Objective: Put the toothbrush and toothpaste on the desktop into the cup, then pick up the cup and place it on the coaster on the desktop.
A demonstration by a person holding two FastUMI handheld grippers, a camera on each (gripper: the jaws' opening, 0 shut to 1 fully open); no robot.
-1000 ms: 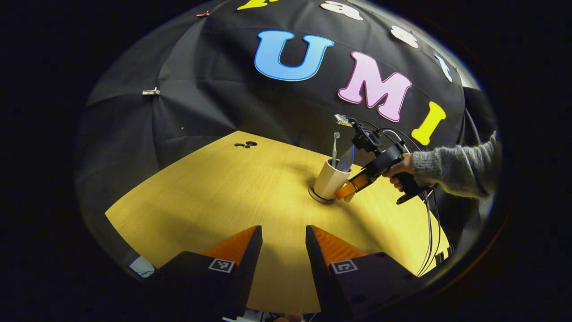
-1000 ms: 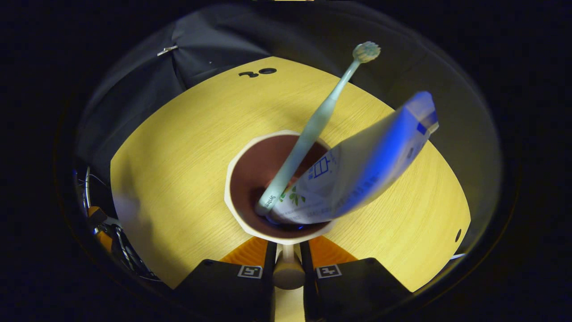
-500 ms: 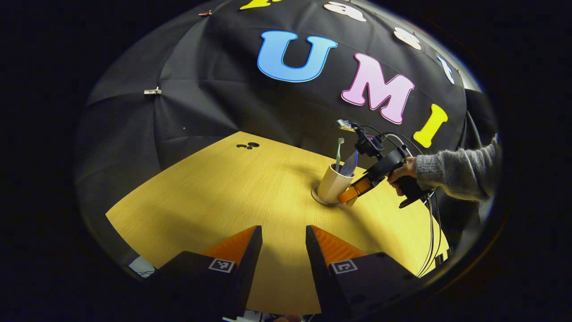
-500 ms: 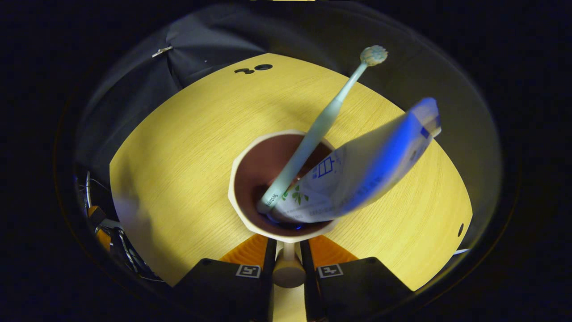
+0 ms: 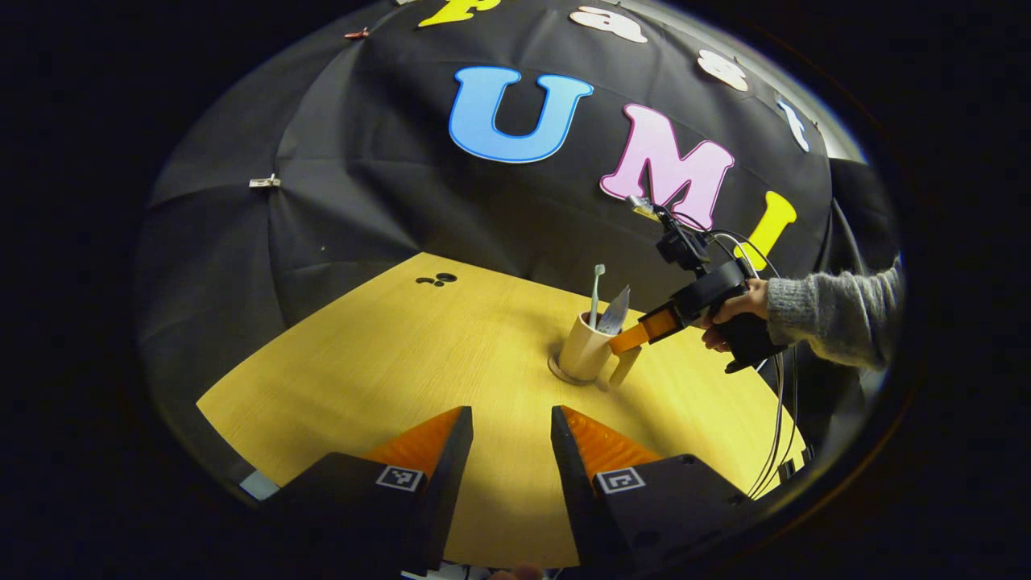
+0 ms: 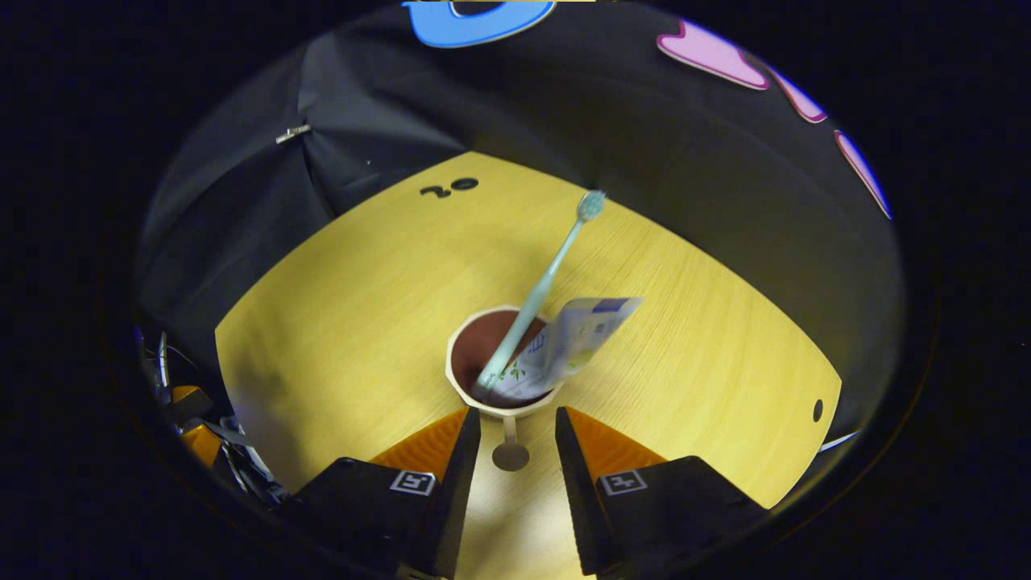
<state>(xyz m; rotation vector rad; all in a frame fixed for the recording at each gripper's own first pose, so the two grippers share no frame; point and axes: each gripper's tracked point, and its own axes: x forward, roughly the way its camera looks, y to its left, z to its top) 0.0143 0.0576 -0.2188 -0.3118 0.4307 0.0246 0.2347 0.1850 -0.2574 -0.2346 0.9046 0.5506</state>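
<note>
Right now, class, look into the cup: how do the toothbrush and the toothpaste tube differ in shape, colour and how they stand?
The toothbrush is a thin, pale green stick; the toothpaste tube is broad, flat, white with blue print. The toothbrush rises far above the rim with its bristle head up; the toothpaste tube ends lower, its flat crimped end up. Both lean in the beige cup, which stands on the coaster.
</note>
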